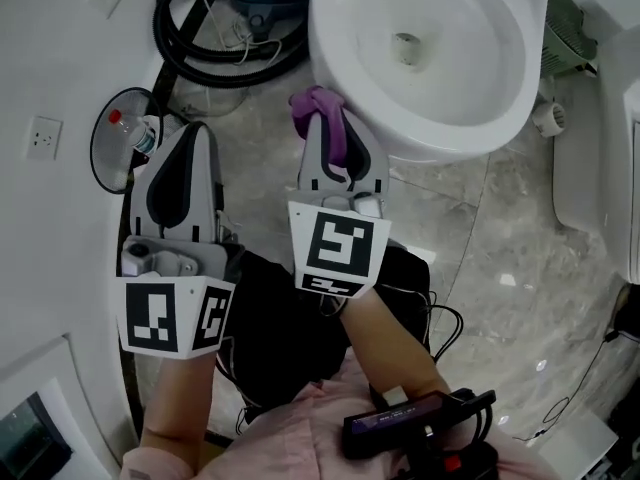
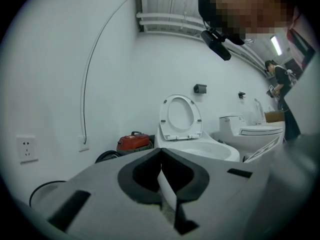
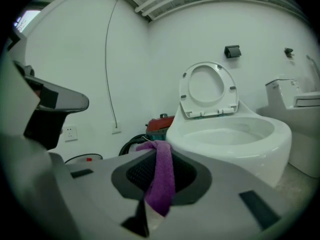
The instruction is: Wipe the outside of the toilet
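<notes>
Head view is showing the toilet point(image 1: 335, 68) standing on the floor point(image 1: 500, 228) by its wall edge, its glazed shell probably hard and slippery. Just beside the bowl's outer front, the purple cloth point(image 1: 318, 103), soft and limp, is hanging pinched by a bunched fold in the right gripper's point(image 1: 335, 133) closed jaws. The left gripper's point(image 1: 192, 133) jaws are resting together, holding nothing
</notes>
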The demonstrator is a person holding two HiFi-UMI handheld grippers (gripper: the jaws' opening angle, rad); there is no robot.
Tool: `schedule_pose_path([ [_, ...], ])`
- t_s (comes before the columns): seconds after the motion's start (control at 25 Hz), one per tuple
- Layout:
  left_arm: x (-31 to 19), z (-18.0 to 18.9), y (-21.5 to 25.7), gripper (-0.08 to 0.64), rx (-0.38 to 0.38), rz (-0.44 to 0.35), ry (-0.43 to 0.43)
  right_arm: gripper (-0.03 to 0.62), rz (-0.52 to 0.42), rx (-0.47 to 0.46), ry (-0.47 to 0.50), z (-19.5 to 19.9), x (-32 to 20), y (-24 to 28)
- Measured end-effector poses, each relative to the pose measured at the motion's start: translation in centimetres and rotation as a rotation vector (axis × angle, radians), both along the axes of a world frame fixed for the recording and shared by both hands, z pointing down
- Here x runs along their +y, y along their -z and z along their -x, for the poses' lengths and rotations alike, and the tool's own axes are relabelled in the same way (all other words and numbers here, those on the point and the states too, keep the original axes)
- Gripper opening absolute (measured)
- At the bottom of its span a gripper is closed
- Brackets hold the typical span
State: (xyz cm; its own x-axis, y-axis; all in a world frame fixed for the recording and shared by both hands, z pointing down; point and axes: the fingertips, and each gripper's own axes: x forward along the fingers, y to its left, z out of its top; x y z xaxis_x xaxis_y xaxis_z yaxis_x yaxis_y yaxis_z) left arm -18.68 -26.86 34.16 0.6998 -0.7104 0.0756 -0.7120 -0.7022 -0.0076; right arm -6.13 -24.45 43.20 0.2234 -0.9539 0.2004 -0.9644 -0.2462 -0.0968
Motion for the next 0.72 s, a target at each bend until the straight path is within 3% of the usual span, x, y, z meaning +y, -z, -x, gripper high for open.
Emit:
schedule_pose_path([
  [0.24,-0.7,-1.0,-1.0,0.008,0.005,0.023,-0.037,0.063,-0.005,-0.011,-0.060,-0.9,-0.6,0.0],
  [0.72,-1.7,-4.4,-1.2,0.008,0.030,0.022,-0.118,0.060,0.024,0.061,-0.039,-1.9,1.1,-0.2],
])
